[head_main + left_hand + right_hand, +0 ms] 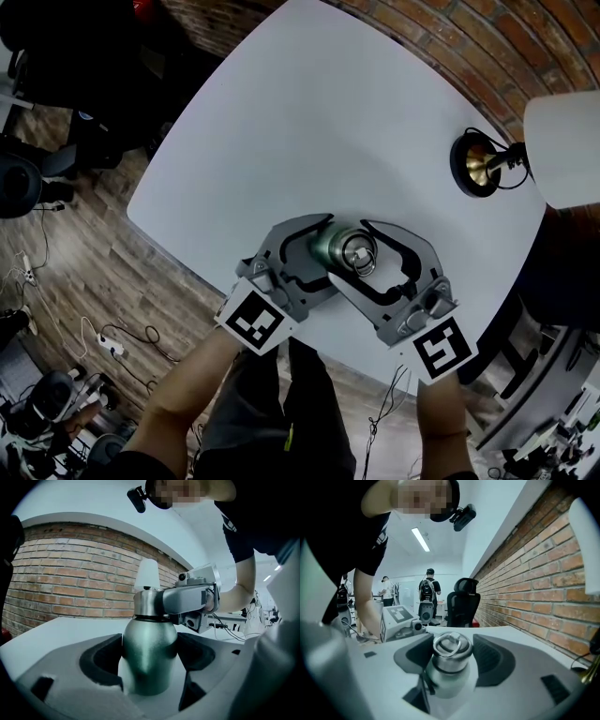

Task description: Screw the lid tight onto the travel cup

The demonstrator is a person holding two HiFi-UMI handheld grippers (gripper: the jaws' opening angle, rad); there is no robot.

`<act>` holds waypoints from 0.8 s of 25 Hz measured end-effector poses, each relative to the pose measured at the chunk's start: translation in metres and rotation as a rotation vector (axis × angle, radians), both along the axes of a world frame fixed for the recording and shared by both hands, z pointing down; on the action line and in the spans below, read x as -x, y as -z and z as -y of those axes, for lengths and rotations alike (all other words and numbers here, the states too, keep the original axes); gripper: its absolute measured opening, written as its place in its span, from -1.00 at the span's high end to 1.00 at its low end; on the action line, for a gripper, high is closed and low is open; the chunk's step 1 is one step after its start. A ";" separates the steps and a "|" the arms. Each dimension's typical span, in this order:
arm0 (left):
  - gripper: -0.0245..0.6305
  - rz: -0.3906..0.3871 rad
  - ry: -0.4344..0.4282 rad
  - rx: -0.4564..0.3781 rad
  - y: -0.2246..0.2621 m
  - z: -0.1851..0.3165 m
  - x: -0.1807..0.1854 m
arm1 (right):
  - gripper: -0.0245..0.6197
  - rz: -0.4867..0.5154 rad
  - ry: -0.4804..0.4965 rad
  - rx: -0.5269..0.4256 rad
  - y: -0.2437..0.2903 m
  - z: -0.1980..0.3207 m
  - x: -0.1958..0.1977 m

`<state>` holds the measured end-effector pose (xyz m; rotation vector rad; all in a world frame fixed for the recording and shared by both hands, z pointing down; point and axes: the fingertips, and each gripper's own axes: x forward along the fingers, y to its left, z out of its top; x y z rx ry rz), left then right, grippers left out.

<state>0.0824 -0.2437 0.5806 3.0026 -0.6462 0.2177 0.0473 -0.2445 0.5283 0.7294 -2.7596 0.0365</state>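
Travel cup (149, 653) upright at the near edge of the white table (309, 122), lid (451, 648) on top with its ring handle up. Left gripper (323, 251) pinches the green body, dark pads pressed to both sides. Right gripper (361, 255) sits around the lid from the right, jaws spread wide and closing, gaps still showing beside the lid.

light: bright, even; ceiling strip (421, 539) far left
glare: soft sheen on cup (149, 653)
edges: fisheye, dark vignette (gripper views)
focus: near foreground soft
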 end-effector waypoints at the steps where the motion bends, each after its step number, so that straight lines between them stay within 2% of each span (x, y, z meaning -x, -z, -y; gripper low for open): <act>1: -0.16 -0.001 0.000 -0.002 0.000 0.000 0.000 | 0.10 0.010 -0.017 0.001 0.001 0.001 -0.001; 15: -0.16 -0.001 0.008 -0.002 0.000 0.002 0.000 | 0.10 0.088 -0.473 -0.056 0.007 0.013 -0.010; 20: -0.16 -0.005 0.010 0.000 -0.001 0.001 -0.001 | 0.10 0.106 -0.544 -0.053 0.005 0.011 -0.013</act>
